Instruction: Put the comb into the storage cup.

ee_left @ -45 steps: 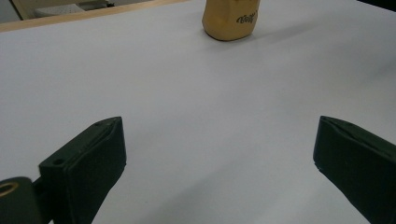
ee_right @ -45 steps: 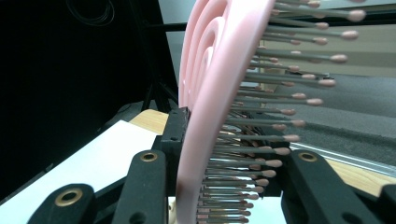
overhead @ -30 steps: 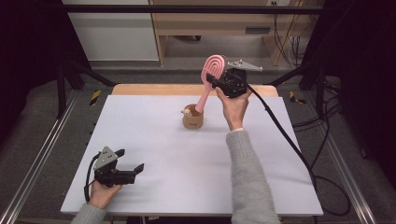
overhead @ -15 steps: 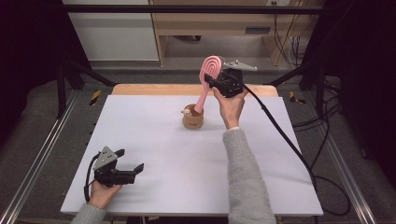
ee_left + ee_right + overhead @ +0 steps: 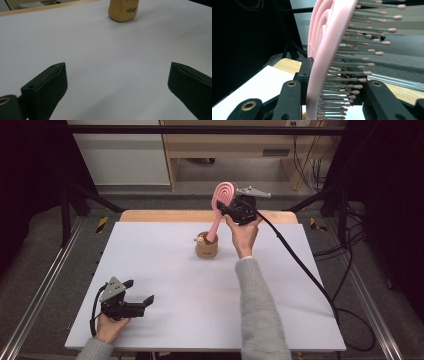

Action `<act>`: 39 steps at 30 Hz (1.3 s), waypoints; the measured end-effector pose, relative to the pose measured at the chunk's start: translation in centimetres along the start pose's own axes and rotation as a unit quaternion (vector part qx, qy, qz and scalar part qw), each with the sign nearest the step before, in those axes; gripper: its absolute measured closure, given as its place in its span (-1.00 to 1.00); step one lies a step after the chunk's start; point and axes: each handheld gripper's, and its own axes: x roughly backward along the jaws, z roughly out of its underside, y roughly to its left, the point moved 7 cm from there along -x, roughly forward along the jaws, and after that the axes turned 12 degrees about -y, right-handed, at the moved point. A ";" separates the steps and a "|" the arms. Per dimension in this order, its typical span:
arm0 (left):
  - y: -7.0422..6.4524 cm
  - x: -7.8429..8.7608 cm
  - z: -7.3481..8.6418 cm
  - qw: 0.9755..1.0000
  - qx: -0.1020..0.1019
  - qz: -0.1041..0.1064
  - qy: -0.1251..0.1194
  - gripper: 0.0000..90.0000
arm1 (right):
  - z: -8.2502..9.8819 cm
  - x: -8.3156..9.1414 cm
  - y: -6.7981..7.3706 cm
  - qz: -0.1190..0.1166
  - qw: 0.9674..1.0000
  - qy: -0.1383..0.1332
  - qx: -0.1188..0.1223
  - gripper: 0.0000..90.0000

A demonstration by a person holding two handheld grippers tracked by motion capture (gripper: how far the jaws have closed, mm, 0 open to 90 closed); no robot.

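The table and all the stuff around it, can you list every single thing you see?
Brush: 1, pink with bristles, handle standing in the cup, head clamped in the right gripper.
Cup: 1, tan, on the sheet toward the far middle.
Sheet: 1, white, covering the table.
Table: 1, wooden edge showing at the far side.
Cabinet: 1, light wood, on the floor behind the table.
Cables: several, black, on the floor at far right.
Left gripper: 1, black, open, low over the sheet's near left corner.
Right gripper: 1, black, above the cup, shut on the brush.
Hands: 2, each holding a gripper; right sleeve grey.
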 end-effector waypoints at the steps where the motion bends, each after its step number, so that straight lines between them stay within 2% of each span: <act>1: 0.0 0.0 0.0 1.000 0.000 0.000 0.000 -0.95 | 0.1 -0.1 0.0 0.000 1.000 0.000 0.001 0.41; 18: 0.0 0.0 0.0 1.000 0.000 0.000 0.000 -0.95 | 1.6 -0.9 0.2 0.007 1.000 0.014 0.003 0.41; 39: 0.0 0.0 0.0 1.000 0.002 0.001 0.000 -0.95 | 3.3 -1.5 0.0 0.011 1.000 0.027 -0.005 0.41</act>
